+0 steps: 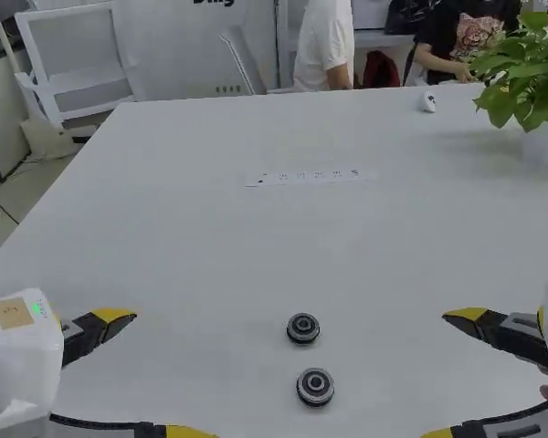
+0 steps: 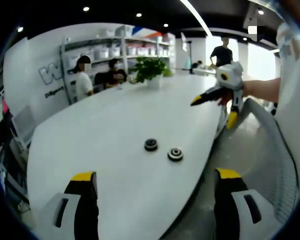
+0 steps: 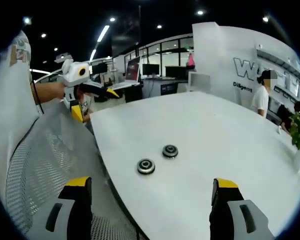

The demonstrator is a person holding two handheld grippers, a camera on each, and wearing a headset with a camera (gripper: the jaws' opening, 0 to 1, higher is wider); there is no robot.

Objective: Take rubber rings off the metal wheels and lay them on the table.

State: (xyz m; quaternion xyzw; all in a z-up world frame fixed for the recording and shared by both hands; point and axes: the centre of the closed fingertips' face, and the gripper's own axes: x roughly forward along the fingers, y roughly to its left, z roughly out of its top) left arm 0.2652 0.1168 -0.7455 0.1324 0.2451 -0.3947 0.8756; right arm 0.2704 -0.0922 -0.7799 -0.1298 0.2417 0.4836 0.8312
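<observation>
Two metal wheels point(image 1: 302, 328) lie on the table point(image 1: 210, 237) with their dark rubber rings point(image 1: 301, 391) seemingly still fitted, so I judge the task not yet begun and both rings left to remove. At lower left of the head view, the left gripper point(image 1: 151, 374) hovers with jaws spread wide, holding nothing. The wheels sit at lower centre, near each other but apart. At lower right, the right gripper point(image 1: 447, 374) mirrors it, jaws likewise released, well apart from either wheel.
</observation>
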